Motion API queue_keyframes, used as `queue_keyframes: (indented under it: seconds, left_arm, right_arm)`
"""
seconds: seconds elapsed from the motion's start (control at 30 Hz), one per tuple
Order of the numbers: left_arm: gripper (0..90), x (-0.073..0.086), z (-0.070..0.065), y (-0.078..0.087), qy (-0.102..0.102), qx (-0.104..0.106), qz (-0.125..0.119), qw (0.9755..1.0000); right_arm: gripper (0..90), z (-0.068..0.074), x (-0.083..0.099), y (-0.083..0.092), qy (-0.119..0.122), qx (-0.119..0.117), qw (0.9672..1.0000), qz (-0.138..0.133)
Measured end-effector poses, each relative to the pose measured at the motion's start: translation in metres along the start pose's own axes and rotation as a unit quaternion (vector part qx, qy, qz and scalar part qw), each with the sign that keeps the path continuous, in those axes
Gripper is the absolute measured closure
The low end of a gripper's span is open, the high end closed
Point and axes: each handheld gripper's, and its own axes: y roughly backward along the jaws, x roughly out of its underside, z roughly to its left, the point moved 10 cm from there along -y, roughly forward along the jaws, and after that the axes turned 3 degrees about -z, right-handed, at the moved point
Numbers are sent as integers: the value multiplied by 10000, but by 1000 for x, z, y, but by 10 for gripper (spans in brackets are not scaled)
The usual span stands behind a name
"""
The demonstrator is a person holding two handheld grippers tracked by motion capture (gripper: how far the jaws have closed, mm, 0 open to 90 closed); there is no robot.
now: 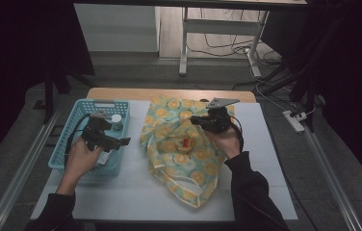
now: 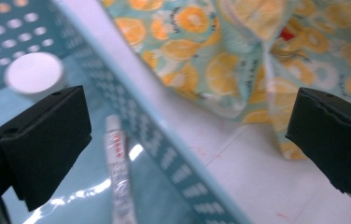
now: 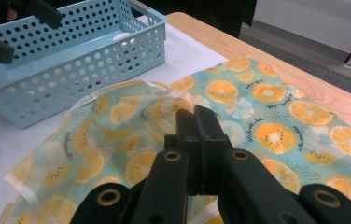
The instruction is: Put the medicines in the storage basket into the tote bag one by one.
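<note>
Left gripper [image 1: 121,142]: jaws spread wide, nothing between them, level over the right wall of the blue basket [image 1: 68,126], tips aimed toward 3 o'clock. The left hand [image 1: 83,156] wraps the grip from below, forearm entering from 7 o'clock. In the left gripper view, a small tube [image 2: 117,172] lies on the basket floor under the jaws, and a white-capped jar [image 2: 34,73] stands at 10 o'clock from it.

Right gripper [image 1: 196,120]: jaws pressed together on a fold of the orange-print bag [image 1: 179,159], tips pointing toward 9 o'clock. The right hand [image 1: 227,142] holds it from 5 o'clock, wrist bent, dark sleeve behind. The bag lies crumpled mid-table, just right of the basket, mouth gaping; a red item [image 1: 186,143] shows inside.
</note>
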Motion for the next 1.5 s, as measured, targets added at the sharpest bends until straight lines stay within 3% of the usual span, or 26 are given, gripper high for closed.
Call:
queue_keyframes:
  seconds: [0.2, 0.4, 0.7, 0.9, 1.1, 1.23, 1.37, 1.5]
  left_arm:
    - [0, 12, 20, 5, 38, -192, 112, 9997]
    - [0, 28, 38, 2, 191, -364, 372, 9985]
    - [0, 41, 51, -11, 282, -263, 696, 9968]
    - [0, 49, 51, -28, 281, -206, 1095, 9934]
    - [0, 62, 52, -39, 239, -233, 1672, 9854]
    - [0, 66, 54, -42, 277, -285, 1827, 9824]
    - [68, 69, 54, -42, 183, -413, 1942, 9799]
    - [224, 69, 53, -43, 128, -362, 1966, 9797]
  right_arm:
    - [899, 0, 0, 0, -14, 4, 10000, -10]
    - [899, 0, 0, 0, 6, -5, 10000, 0]
    - [899, 1, 0, 0, 9, -9, 10000, -1]
    - [899, 1, 0, 0, 15, -17, 10000, -4]
    - [899, 1, 0, 0, 30, -39, 10000, -12]
    - [899, 2, -1, 1, 51, -51, 10000, -26]
    - [899, 2, -1, 1, 52, -63, 10000, -36]
    - [899, 4, -2, 1, 79, -93, 9999, -57]
